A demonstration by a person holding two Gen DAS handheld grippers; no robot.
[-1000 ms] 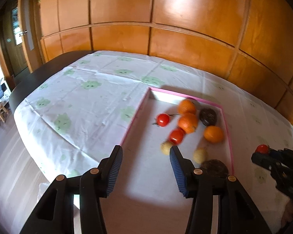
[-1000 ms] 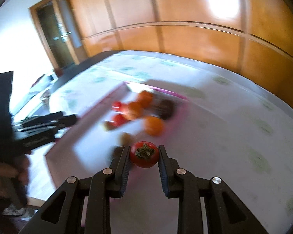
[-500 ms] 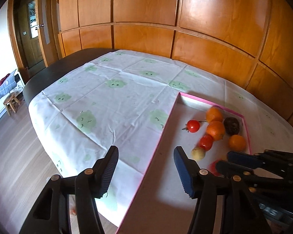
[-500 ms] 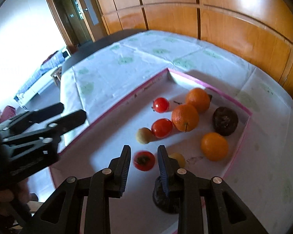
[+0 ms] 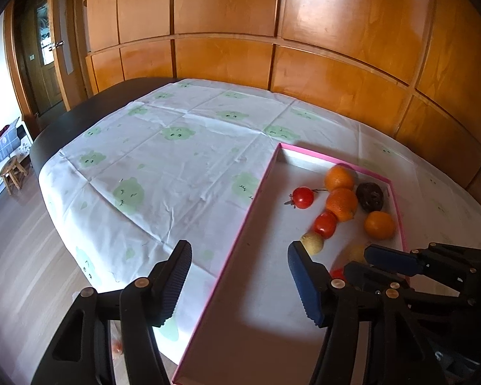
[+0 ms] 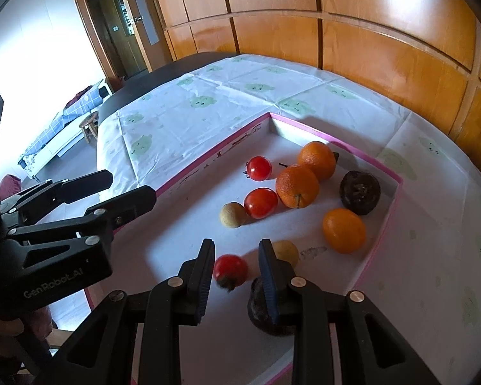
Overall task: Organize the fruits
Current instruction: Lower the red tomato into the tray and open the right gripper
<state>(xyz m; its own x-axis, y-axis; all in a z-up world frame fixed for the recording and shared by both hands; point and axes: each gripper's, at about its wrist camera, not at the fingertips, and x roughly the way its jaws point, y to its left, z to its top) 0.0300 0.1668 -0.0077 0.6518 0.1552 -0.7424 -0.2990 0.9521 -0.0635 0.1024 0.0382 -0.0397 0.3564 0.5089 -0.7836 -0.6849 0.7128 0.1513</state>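
My right fingers (image 6: pixel 235 261), apart, straddle the released tomato (image 6: pixel 231 271) in the pink-rimmed tray (image 6: pixel 381 237); my empty left fingers (image 5: pixel 239 280) are opening.

A dark table (image 5: pixel 80 109) carries a white cloth (image 5: pixel 176 166) with green prints; on the cloth lies a pink-edged tray (image 6: pixel 381 224), possibly cardboard.

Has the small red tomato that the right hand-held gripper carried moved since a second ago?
Yes. The small red tomato came over the pink-rimmed tray wall and now lies on its floor, between the right hand-held gripper pads.
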